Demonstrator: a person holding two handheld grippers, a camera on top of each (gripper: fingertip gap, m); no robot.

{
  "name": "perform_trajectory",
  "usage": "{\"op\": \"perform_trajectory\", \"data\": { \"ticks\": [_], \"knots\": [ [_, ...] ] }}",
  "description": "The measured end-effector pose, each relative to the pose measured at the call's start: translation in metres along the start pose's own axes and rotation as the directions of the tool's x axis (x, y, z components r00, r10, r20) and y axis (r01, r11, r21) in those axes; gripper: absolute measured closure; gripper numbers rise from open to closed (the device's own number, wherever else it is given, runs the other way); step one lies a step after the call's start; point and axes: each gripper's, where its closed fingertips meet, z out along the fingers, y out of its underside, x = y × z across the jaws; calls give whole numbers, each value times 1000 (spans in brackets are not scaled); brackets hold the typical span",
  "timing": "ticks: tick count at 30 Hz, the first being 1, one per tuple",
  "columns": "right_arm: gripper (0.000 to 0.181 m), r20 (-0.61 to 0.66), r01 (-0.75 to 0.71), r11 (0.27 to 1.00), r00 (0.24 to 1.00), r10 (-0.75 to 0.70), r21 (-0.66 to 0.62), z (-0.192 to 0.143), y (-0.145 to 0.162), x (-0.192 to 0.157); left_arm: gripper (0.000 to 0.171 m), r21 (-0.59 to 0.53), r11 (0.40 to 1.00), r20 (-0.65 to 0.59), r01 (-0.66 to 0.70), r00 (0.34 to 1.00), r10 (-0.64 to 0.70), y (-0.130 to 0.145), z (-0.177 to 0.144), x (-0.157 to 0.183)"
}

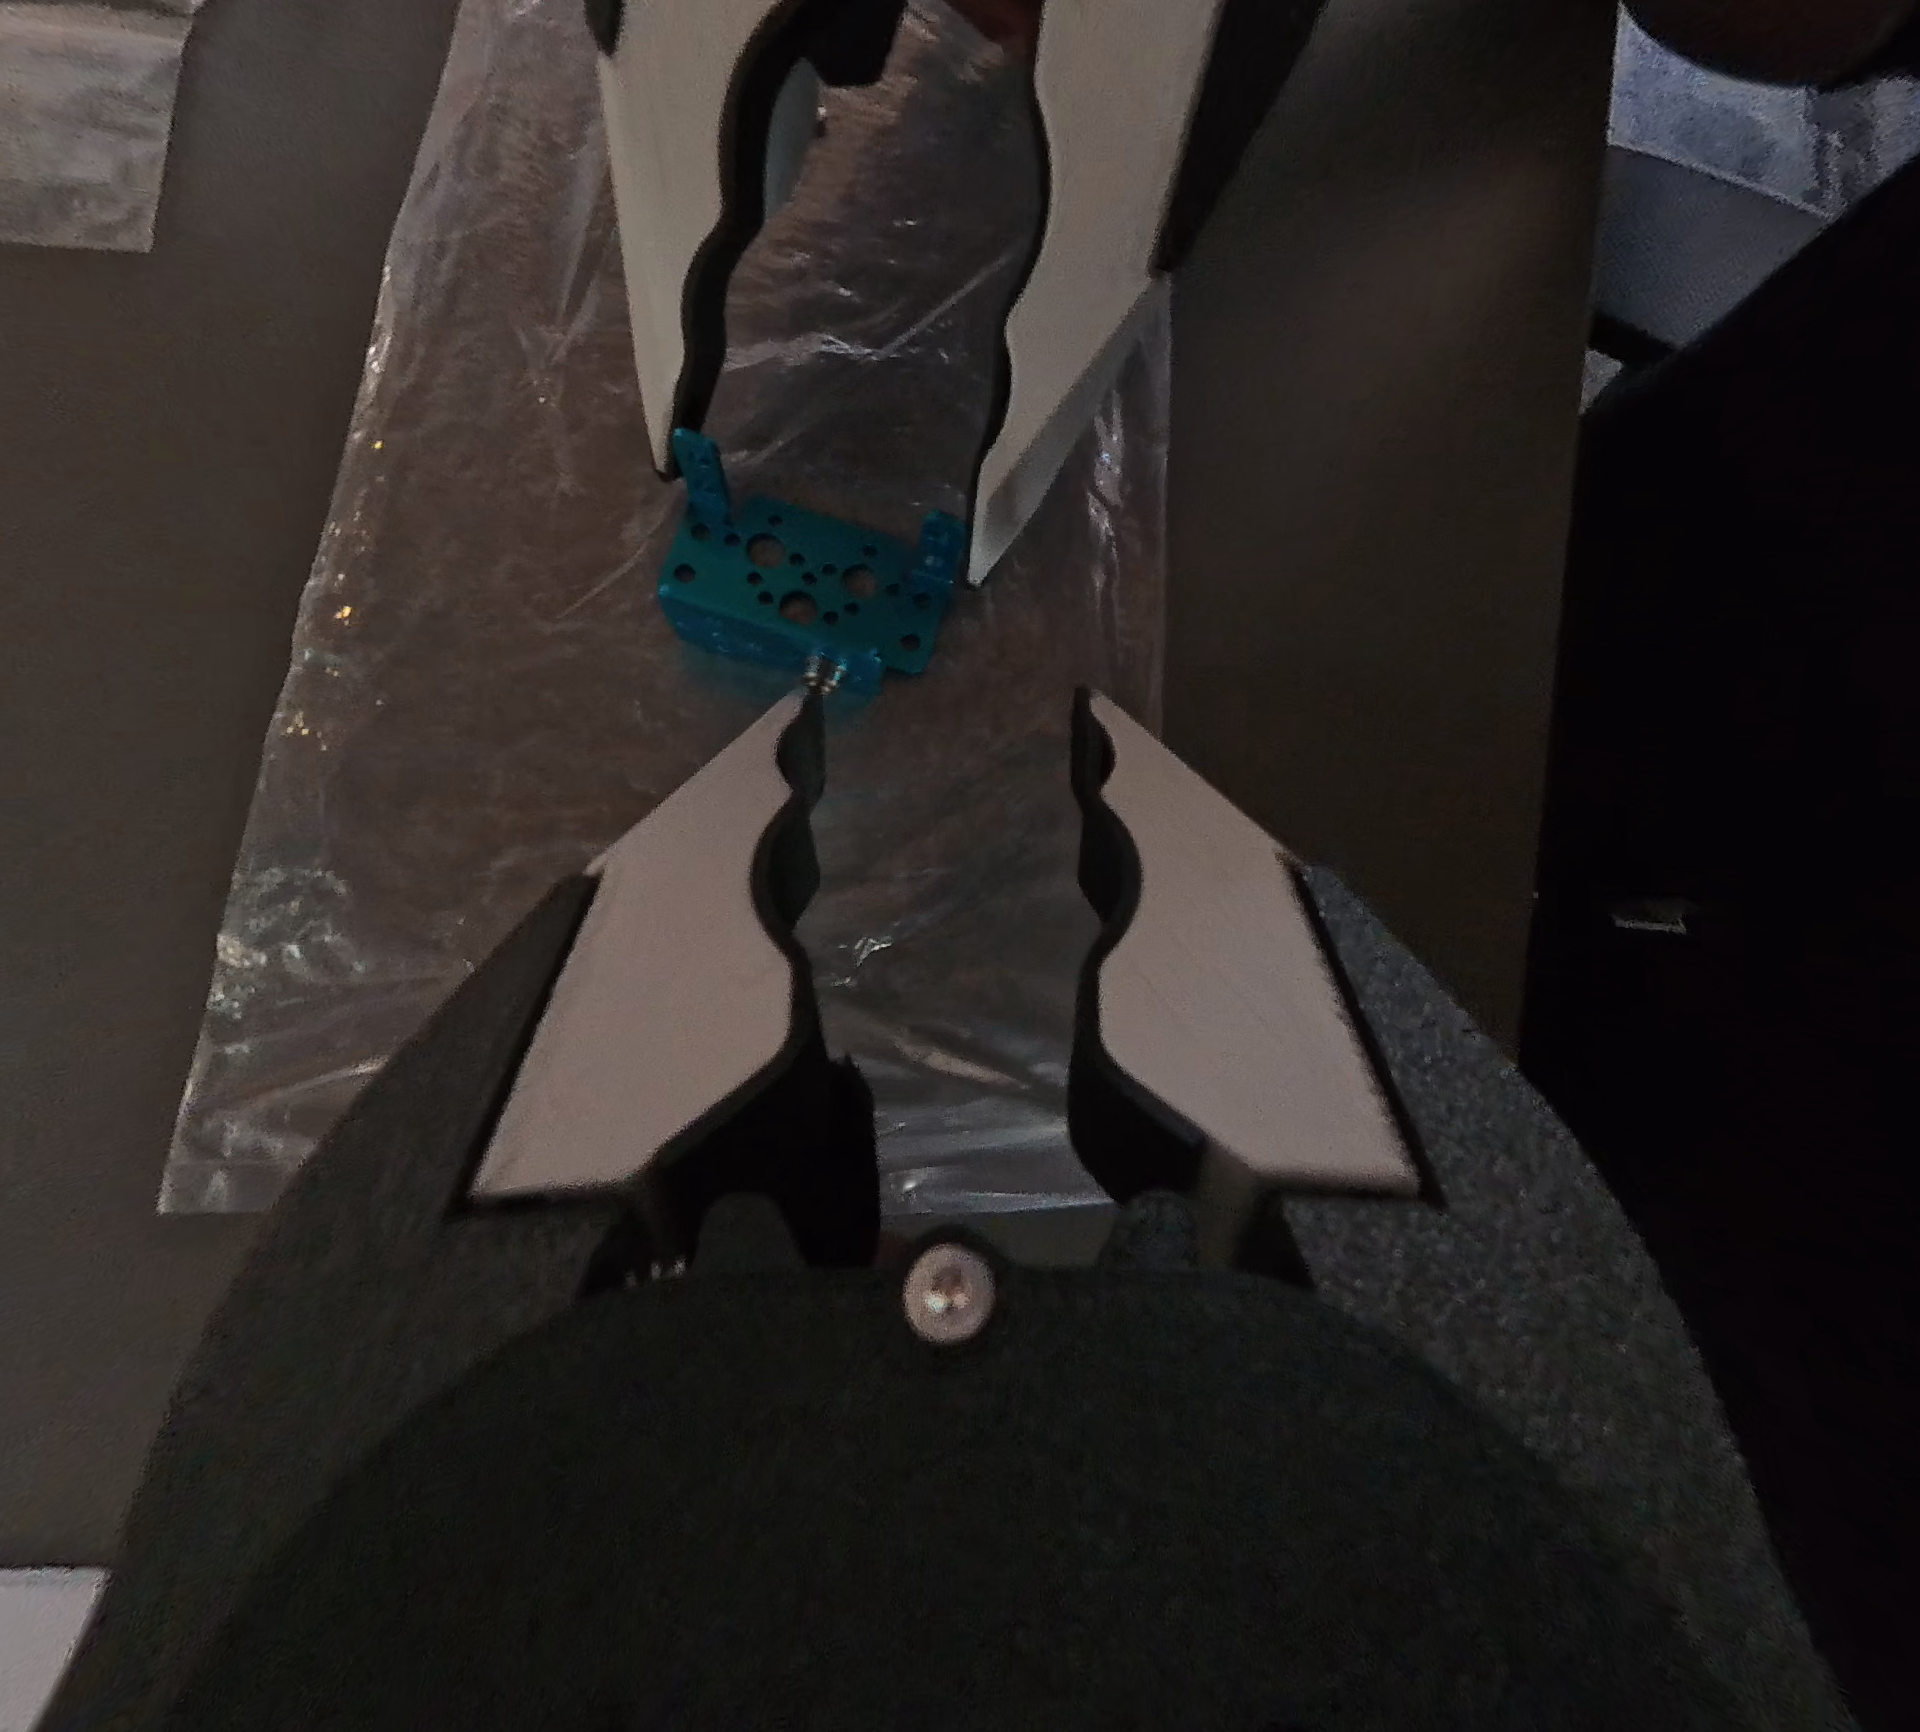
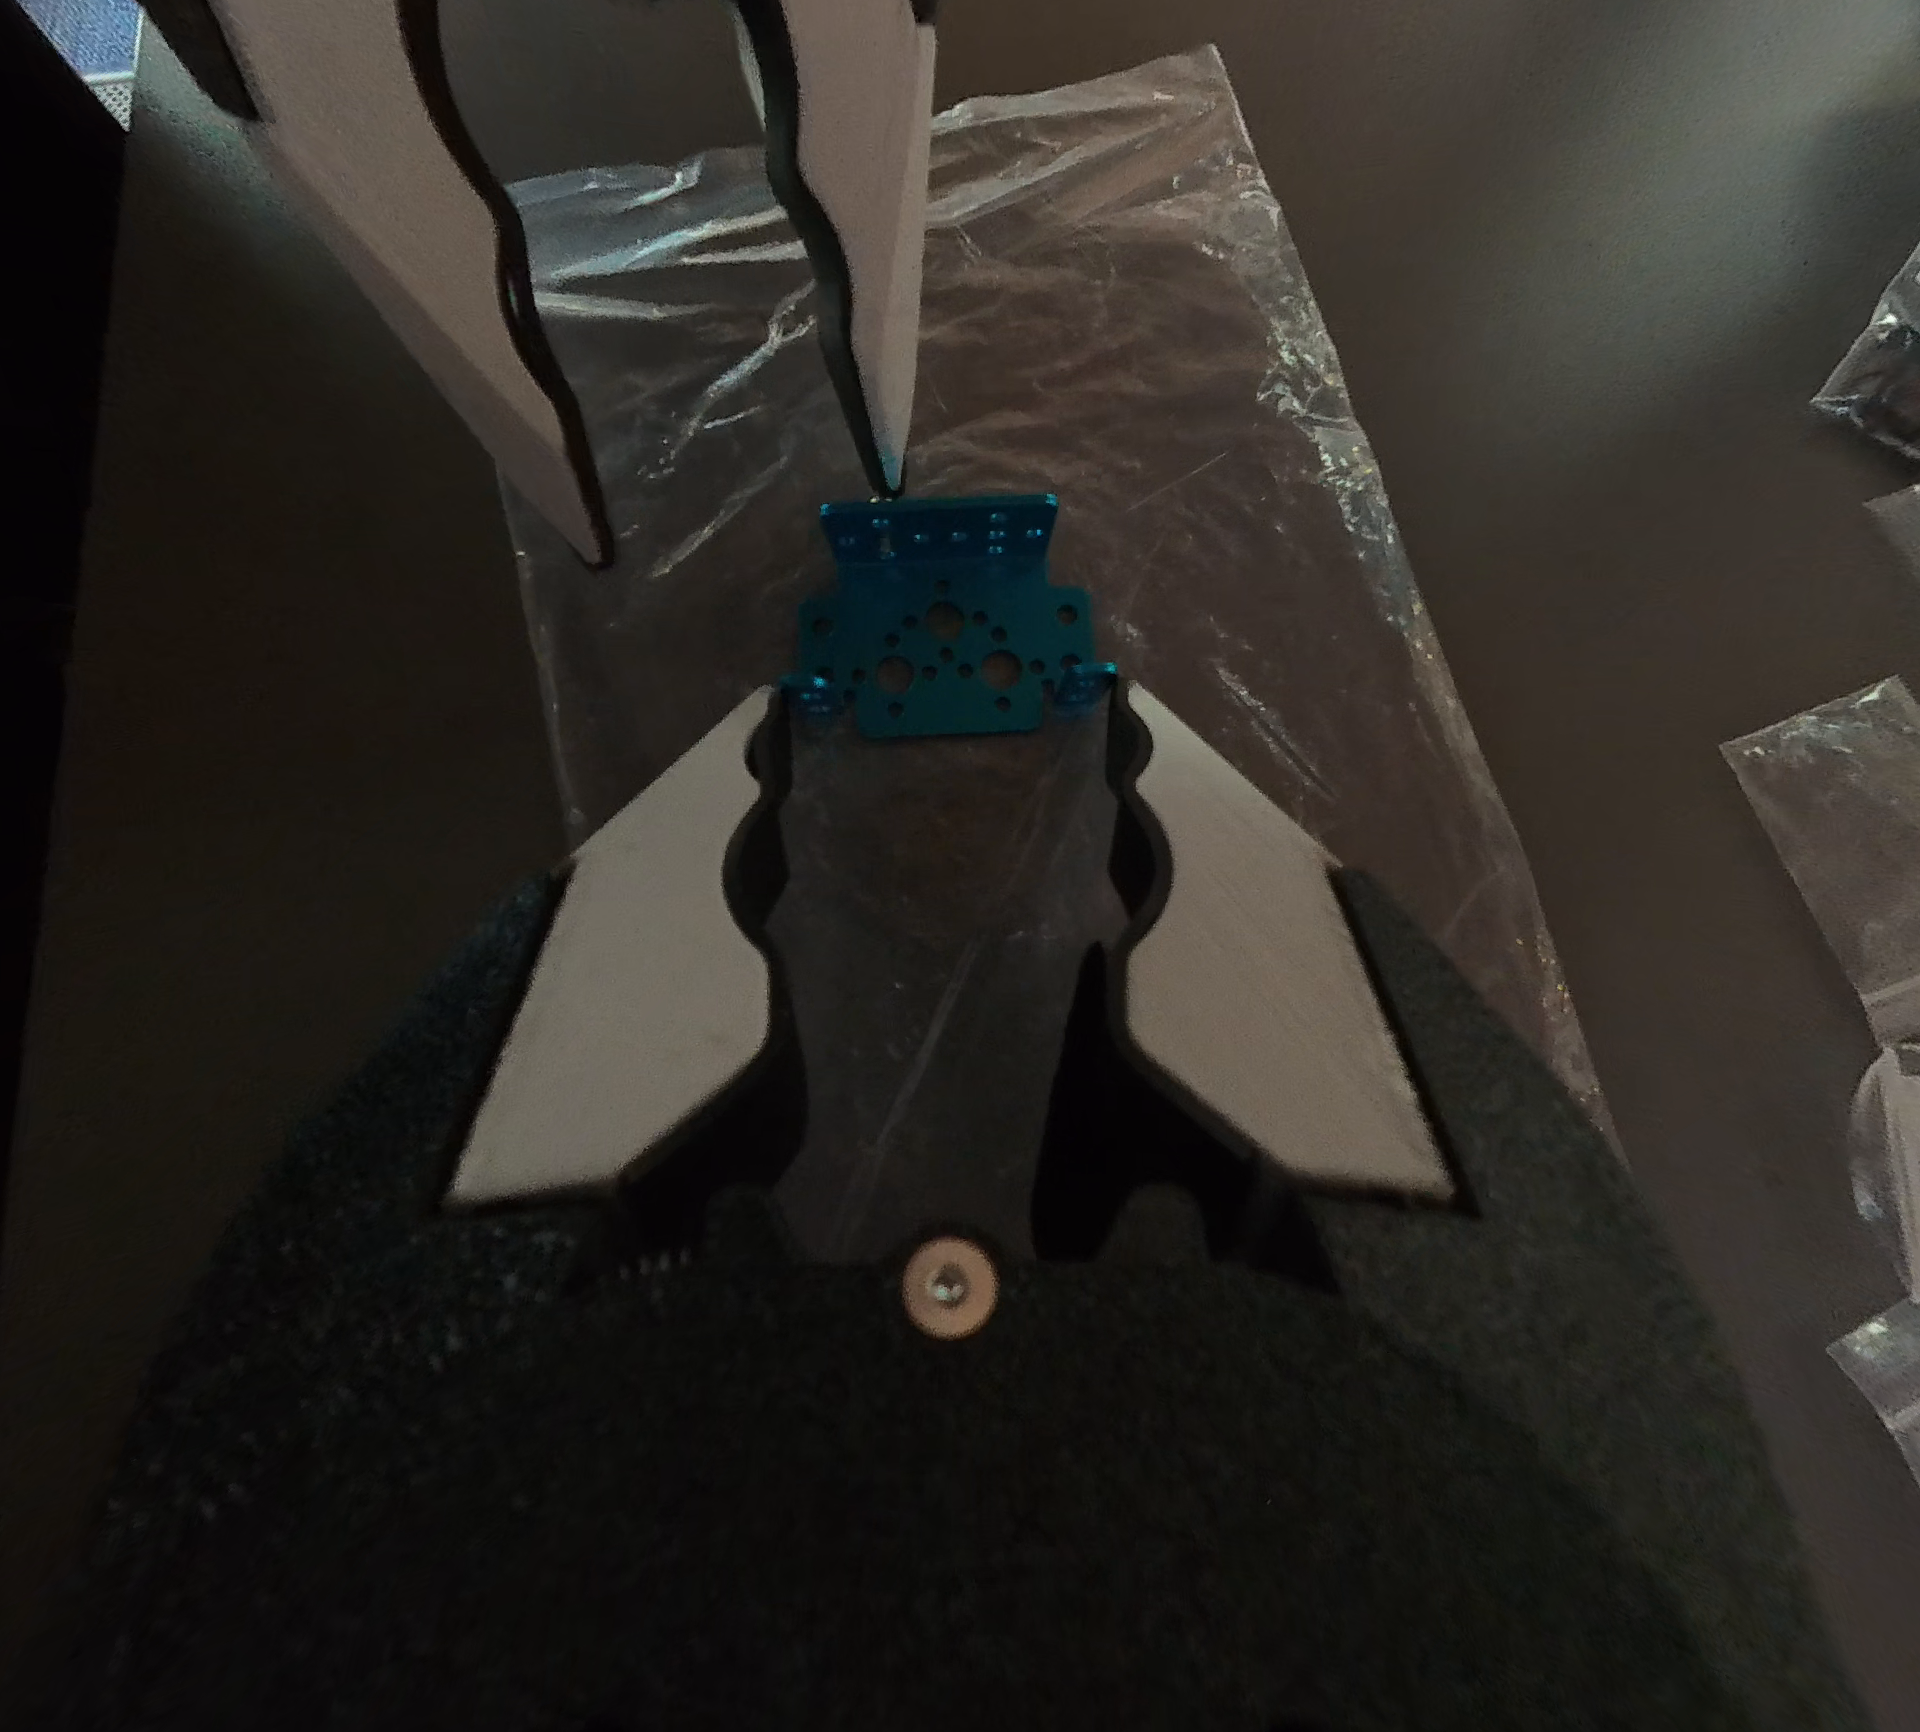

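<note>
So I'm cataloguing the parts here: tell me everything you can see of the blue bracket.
The blue bracket looks like anodised metal: a flat plate drilled with large and small round holes, plus upright perforated tabs at its edges. It lies plate-flat on a clear plastic bag on the dark table. The right gripper straddles it, fingertips at two side tabs. One fingertip of the left gripper is at a small silver screw in the bracket's edge wall.

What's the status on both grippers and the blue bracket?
Right gripper shut on blue bracket. Left gripper open, one fingertip at bracket's screw. Bracket over clear plastic bag.
</note>
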Motion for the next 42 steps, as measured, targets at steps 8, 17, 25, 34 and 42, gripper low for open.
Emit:
{"op": "perform_trajectory", "data": {
  "ticks": [8, 17, 25, 34, 42],
  "knots": [
    [121, 13, 21, 1000, 1000, -21, 5, 1, 1, 0, 123, 14, 994, -71, -108, 992, 109, 4, -1, 5],
    [110, -11, 13, 998, 1000, -12, 59, -19, -5, 6, 123, 64, 992, -100, -104, 989, 110, 5, 0, 6],
    [150, -120, -134, 989, 985, 127, -56, -85, 62, 36, 122, 95, 990, -106, -105, 988, 115, 2, 2, 4],
    [162, -107, -113, 978, 990, 95, -176, -74, 75, 38, 121, 109, 991, -118, -79, 989, 91, 1, 1, 2],
    [168, -84, -35, 928, 996, 4, -370, -69, 80, 40, 120, 86, 994, -129, -66, 989, 77, 3, 4, 1]
  ]
}}
